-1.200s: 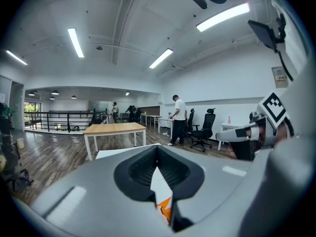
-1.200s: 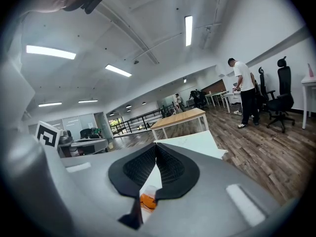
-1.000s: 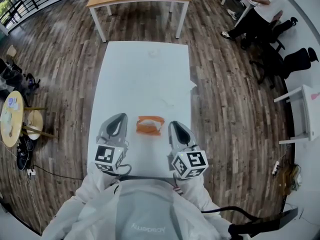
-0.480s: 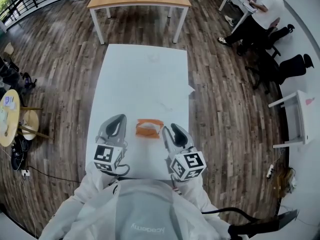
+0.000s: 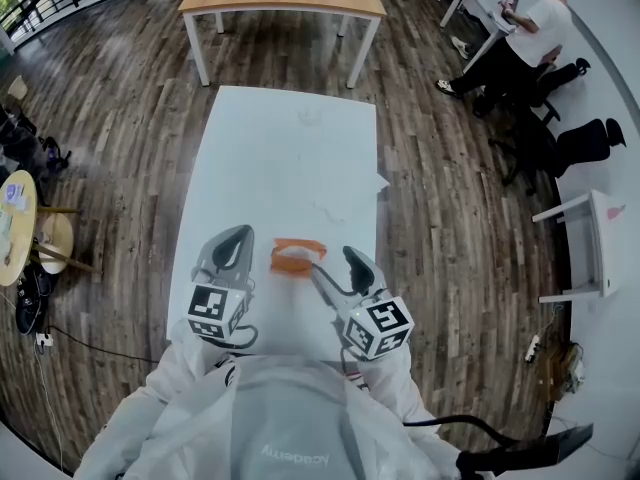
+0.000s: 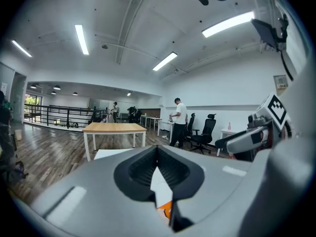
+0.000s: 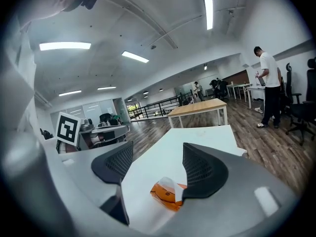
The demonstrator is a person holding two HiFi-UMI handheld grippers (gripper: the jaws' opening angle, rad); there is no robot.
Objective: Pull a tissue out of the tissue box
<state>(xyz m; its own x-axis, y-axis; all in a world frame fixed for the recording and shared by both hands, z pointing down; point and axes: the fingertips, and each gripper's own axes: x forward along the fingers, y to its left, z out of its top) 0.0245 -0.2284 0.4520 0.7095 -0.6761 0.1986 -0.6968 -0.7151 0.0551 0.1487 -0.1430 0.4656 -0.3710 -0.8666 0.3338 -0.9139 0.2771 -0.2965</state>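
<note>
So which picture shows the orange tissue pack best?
The right gripper view: the tissue pack is close, white tissue poking up. Head view shows it tiny; left gripper view, just an orange sliver.

Long white table (image 5: 290, 158), orange tissue box (image 5: 298, 256) lying at its near end

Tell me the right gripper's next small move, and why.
Probably ease the right gripper forward and down until its jaws flank the white tissue sticking up from the orange tissue pack. Its jaws have just been opening and stand wide with nothing gripped, and the pack lies just ahead of them on the white table.
</note>
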